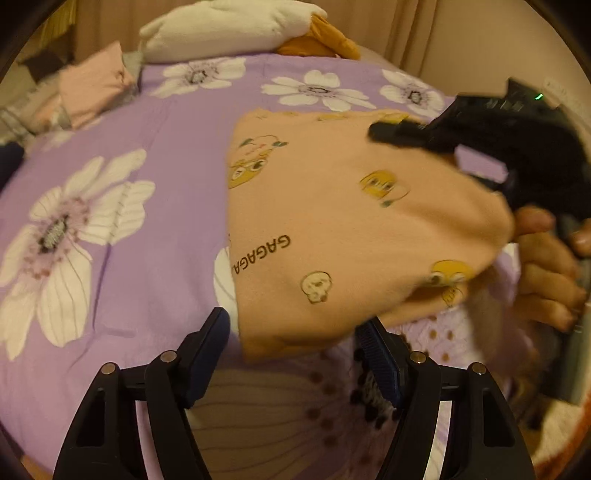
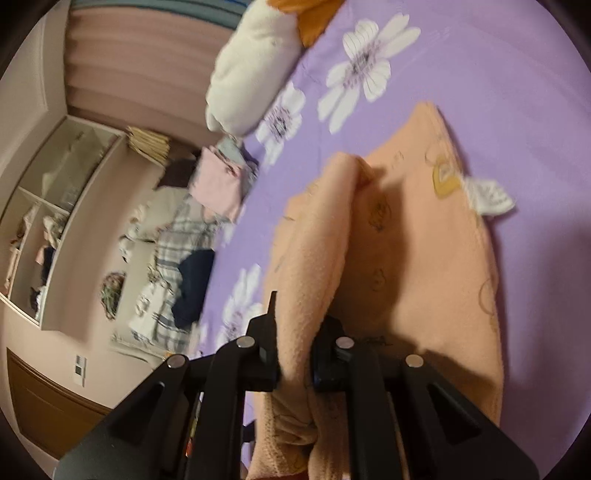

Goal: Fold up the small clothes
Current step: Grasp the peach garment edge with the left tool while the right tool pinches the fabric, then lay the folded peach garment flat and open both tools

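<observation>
A: Largest item first?
B: Bed [image 1: 155, 147], covered in purple sheet with white flowers. White plush pillow [image 1: 225, 29] at 12 o'clock of left wrist view, orange cloth just beside it.

A: Task garment?
B: Peach garment [image 1: 332, 229], cartoon print, lying on bed at centre toward 3 o'clock. One edge lifted off the sheet, rest lying flat.

A: Other clothes?
B: Folded pink piece [image 1: 92, 88] at 10 o'clock, near bed edge, well apart from peach garment.

A: Right gripper [image 2: 295, 354]?
B: Jaws nearly together, clamped on a bunched fold of peach garment; cloth passing between pads. Held by hand [image 1: 546, 266] at 3 o'clock in left wrist view.

A: Left gripper [image 1: 295, 354]?
B: Jaws standing wide, nothing gripped. Near corner of peach garment just beyond the tips; contact not determinable.
</observation>
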The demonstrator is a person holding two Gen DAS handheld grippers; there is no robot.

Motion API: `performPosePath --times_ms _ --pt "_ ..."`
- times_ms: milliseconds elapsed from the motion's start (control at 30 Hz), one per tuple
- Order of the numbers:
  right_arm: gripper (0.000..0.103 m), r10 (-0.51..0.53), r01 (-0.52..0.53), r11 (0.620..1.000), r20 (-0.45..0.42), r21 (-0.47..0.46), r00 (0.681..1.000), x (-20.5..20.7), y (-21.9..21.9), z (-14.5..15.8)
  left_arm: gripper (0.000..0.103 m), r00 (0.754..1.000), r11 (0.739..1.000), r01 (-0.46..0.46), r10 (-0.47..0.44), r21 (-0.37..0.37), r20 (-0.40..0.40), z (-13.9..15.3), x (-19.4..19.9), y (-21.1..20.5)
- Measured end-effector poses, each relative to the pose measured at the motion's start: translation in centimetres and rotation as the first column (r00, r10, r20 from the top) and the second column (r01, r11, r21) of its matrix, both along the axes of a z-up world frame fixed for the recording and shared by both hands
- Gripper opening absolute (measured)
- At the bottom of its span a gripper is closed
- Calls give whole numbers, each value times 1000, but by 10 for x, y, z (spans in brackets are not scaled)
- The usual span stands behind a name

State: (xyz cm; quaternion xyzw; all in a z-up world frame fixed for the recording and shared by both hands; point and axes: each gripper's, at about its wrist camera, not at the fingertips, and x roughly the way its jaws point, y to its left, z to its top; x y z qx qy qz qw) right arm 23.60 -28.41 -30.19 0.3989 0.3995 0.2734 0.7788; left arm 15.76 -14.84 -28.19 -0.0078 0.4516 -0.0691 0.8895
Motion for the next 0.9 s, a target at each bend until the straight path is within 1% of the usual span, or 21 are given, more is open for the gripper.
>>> performPosePath --times_ms 33,67,133,200,233,267,300,333,367,400,467,500,567,600,667,700,767,800,833,867,900 --pt "13 -16 16 1000 17 6 1000 -4 -5 4 59 1000 1000 -1 1 14 3 1 0 -4" --pt "12 -35 34 999 39 17 999 -8 -13 8 56 1000 1000 -3 2 16 5 0 2 -6" --pt "12 -65 64 998 63 28 996 -14 -23 13 45 1000 1000 -9 9 -3 8 2 2 -6" --pt "12 -88 87 996 69 23 994 -14 -32 11 43 1000 1000 -11 11 -21 5 2 3 -6" --pt "12 -115 114 993 52 10 992 -13 -38 6 43 1000 999 -22 21 -25 -3 -1 5 -6" --pt "12 -149 149 989 -1 11 989 -12 -45 -3 43 999 999 -32 32 -31 -13 -2 7 -6" --pt "13 -160 162 986 -41 41 986 -12 -51 -11 43 999 998 -42 41 -43 -17 -1 11 -6" --pt "13 -152 156 983 -51 95 987 -14 -56 -14 43 999 998 -44 43 -51 -18 0 11 -6" --pt "12 -144 147 981 -33 124 989 -17 -59 -12 43 999 998 -40 39 -55 -20 1 8 -5" --pt "12 -144 141 986 21 93 989 -21 -60 -2 44 999 998 -30 29 -55 -18 0 9 -5" --pt "12 -150 155 987 94 -38 984 -26 -57 14 43 1000 999 -14 14 -48 -4 -2 6 -5" --pt "12 -162 168 983 76 -76 984 -27 -55 13 43 1000 999 -7 7 -41 10 -2 3 -6" --pt "13 -152 152 988 10 -23 988 -25 -58 -1 44 999 1000 10 -9 -22 40 -4 -2 -7" --pt "16 -154 154 988 -21 -9 988 -25 -59 -8 44 999 1000 15 -14 -17 51 -5 -4 -8" --pt "15 -185 182 983 -123 -38 975 -20 -66 -25 44 998 1000 17 -16 -14 65 -6 -5 -8" --pt "14 -179 179 984 -144 -14 973 -17 -69 -33 44 998 1000 17 -16 -15 65 -5 -5 -8" --pt "15 -193 205 976 -155 71 969 -23 -76 -37 43 998 1000 18 -17 -13 58 -5 -4 -6" --pt "15 -197 204 978 -136 45 971 -26 -77 -32 41 998 1000 21 -20 -23 52 -4 -5 -3" --pt "15 -206 205 979 -105 -20 973 -29 -76 -25 36 999 999 21 -19 -39 47 -3 -5 2" --pt "16 -215 207 973 -68 -104 974 -32 -72 -16 35 999 998 15 -13 -61 35 -3 -5 8" --pt "16 -214 205 965 -42 -163 976 -35 -68 -10 33 1000 995 1 0 -98 13 -2 -5 17"
